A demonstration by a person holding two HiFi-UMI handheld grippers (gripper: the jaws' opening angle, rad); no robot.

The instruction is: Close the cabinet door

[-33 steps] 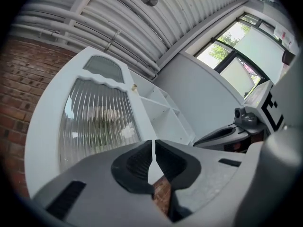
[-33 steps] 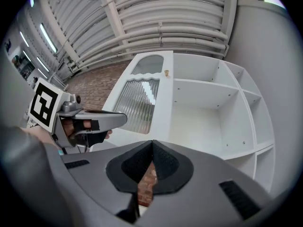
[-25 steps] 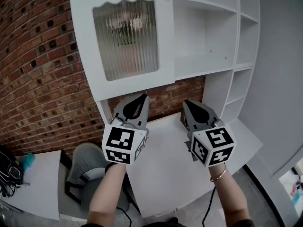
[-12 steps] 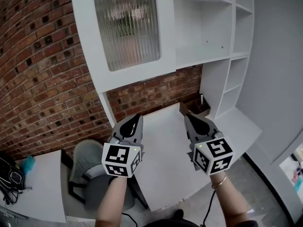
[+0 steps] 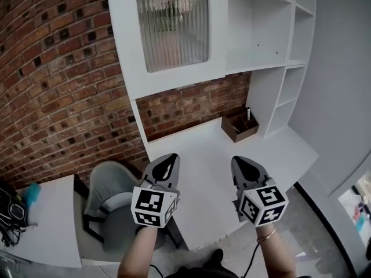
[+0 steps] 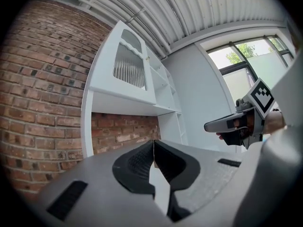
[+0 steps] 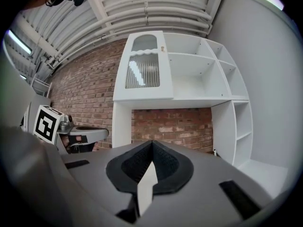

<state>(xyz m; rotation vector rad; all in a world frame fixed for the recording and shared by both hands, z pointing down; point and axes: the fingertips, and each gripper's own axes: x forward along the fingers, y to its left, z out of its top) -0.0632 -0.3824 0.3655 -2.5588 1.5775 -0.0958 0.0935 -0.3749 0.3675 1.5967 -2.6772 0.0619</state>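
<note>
Up in the white wall unit's (image 5: 264, 97) left bay, well above the left gripper (image 5: 169, 158) and right gripper (image 5: 237, 160), both pinched together empty, the white ribbed-glass cabinet door (image 5: 168, 33) hangs seemingly flush, left gripper nearer.

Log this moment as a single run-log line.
left gripper: shut, empty | right gripper: shut, empty | both: over desk, not touching cabinet door | door: looks closed

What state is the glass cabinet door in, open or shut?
Shut: the door lies flat against the front of the cabinet, covering its compartment, with no gap showing in the right gripper view.
</note>
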